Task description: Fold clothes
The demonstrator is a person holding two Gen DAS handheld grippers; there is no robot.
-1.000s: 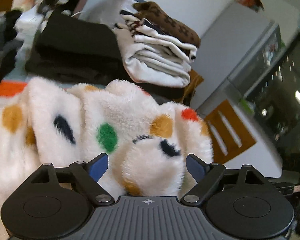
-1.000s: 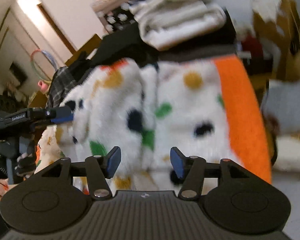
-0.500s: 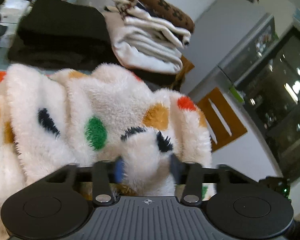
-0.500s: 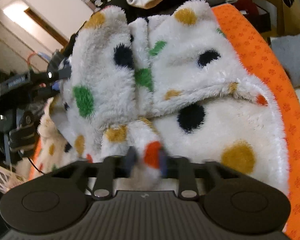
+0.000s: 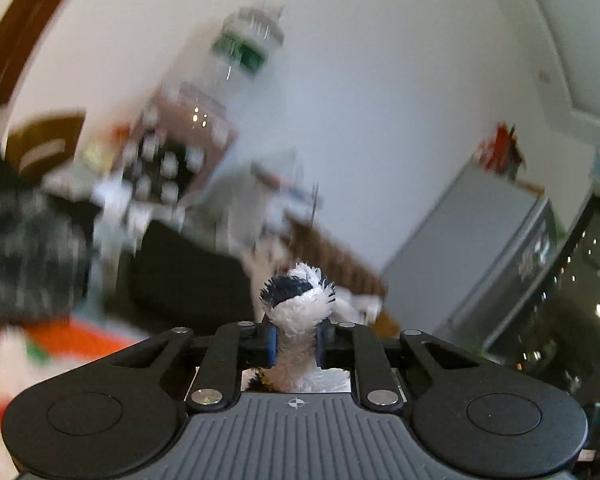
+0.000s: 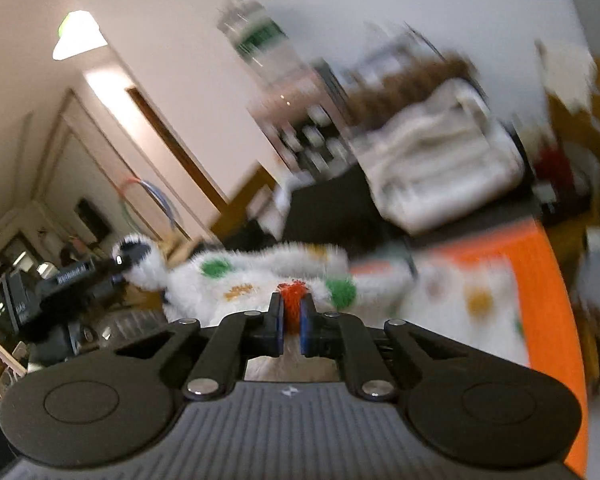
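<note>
A white fleece garment with coloured dots [image 6: 260, 280] is lifted off the orange mat [image 6: 540, 304]. My left gripper [image 5: 296, 340] is shut on a tuft of it with a black patch [image 5: 298, 300]. My right gripper [image 6: 291, 320] is shut on another edge where a red dot [image 6: 294, 294] pokes up between the pads. In the right wrist view the left gripper [image 6: 118, 266] appears at the left, holding the garment's other end, so the fleece stretches between both. Most of the garment hangs below and is hidden.
A folded white stack [image 6: 444, 168] topped by brown cloth lies on dark garments [image 5: 188, 276] at the back. A clear bottle with a green label [image 5: 244, 52] stands behind. A dark plaid garment [image 5: 24, 252] lies at the left. A grey cabinet [image 5: 480, 248] is at the right.
Both grippers closed on the fleece and lifted it, and the views swung up from the mat toward the wall. The garment now stretches between them.
</note>
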